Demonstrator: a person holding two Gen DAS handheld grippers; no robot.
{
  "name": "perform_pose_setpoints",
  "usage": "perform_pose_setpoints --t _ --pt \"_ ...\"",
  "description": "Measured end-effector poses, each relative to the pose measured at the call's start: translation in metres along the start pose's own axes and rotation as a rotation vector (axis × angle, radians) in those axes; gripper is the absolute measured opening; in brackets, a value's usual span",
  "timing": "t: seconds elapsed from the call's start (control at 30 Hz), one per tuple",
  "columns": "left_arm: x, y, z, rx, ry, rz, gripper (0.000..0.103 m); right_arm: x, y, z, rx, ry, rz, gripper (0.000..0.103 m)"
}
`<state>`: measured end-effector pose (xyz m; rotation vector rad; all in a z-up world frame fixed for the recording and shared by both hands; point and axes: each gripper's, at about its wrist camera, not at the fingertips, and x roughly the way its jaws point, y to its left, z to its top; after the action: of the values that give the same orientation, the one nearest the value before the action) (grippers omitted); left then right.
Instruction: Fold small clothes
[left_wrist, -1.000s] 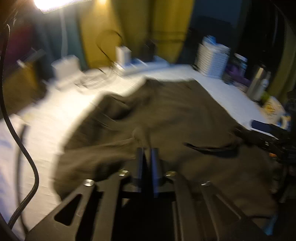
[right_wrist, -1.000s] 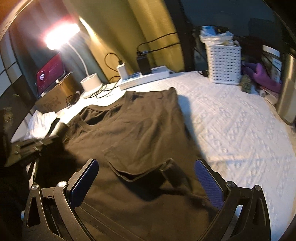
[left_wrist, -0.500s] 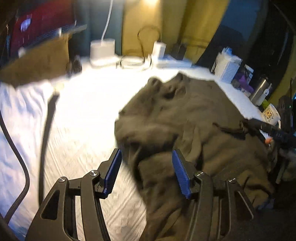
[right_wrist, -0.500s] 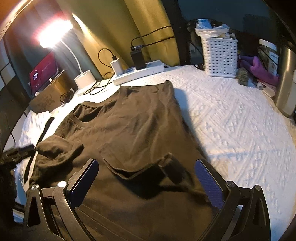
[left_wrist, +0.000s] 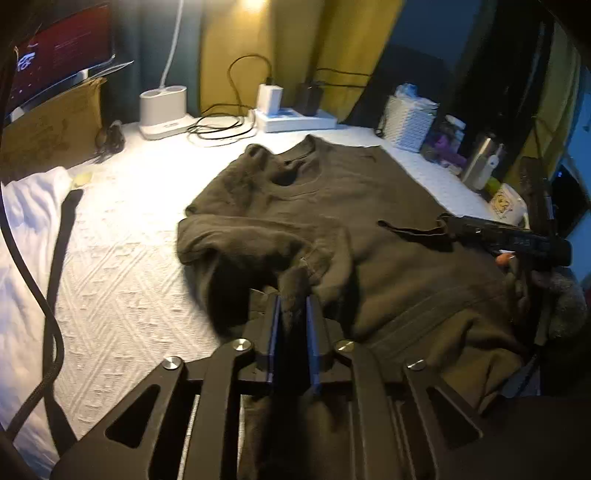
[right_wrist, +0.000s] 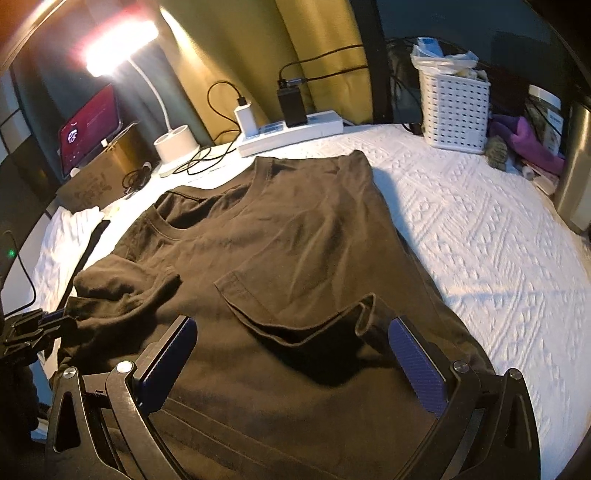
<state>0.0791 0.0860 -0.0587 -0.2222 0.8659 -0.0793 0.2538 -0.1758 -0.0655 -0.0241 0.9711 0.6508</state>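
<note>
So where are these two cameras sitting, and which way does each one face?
Left wrist: rides the left gripper, looking down its fingers, which are closing on a bunch of the brown T-shirt.
Right wrist: rides the right gripper, jaws wide apart over the shirt's pocket.
Both share the shirt, white bedspread, power strip and basket.

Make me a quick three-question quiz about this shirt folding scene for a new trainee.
1. True or false: the right gripper stands open above the dark T-shirt.
2. What is between the left gripper's closing jaws? A) cable B) bunched shirt fabric C) nothing
3. Fill in: the white basket stands at the ___ edge of the white bedspread.

Key: 1 true; 2 B; 3 far.
</note>
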Motion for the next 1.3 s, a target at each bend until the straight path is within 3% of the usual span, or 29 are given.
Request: perform_pose_setpoints --t 0.13,0.27,0.37,0.43,0.5,0.53,0.7,0.87,0.93,1.3 --pt "0.007 -0.022 0.001 0.058 0.009 -0.090 0.009 -0.003 -0.001 -0.004 0.003 0.001 -0.007 0.103" --pt "0.033 -0.049 -0.001 0.130 0.100 -0.181 0.009 -0.010 -0.002 -0.007 0.000 -0.009 -0.011 0.103" --pt "0.049 -0.060 -0.001 0.148 0.169 -0.146 0.010 -0.019 -0.006 -0.010 0.002 -0.022 -0.024 0.103" --pt "0.037 -0.060 0.002 0.146 0.138 -0.150 0.015 -0.031 -0.011 -0.013 0.007 -0.038 -0.038 0.103" --pt "0.015 -0.054 0.006 0.138 0.083 -0.133 0.042 -0.046 -0.018 -0.019 0.012 -0.055 -0.052 0.103" --pt "0.008 -0.050 0.006 0.131 0.064 -0.126 0.046 -0.054 -0.022 -0.022 0.015 -0.062 -0.058 0.103" --pt "-0.025 -0.024 -0.007 0.071 0.013 -0.045 0.047 -0.090 -0.039 -0.047 0.017 -0.095 -0.153 0.102" --pt "-0.031 -0.013 -0.031 0.040 0.018 -0.016 0.050 -0.112 -0.051 -0.074 0.049 -0.098 -0.201 0.082" --pt "-0.032 -0.013 -0.039 0.044 0.014 -0.009 0.056 -0.113 -0.051 -0.083 0.051 -0.085 -0.200 0.080" --pt "-0.046 -0.012 -0.067 0.063 0.024 0.007 0.057 -0.103 -0.026 -0.119 0.045 -0.052 -0.147 0.064"
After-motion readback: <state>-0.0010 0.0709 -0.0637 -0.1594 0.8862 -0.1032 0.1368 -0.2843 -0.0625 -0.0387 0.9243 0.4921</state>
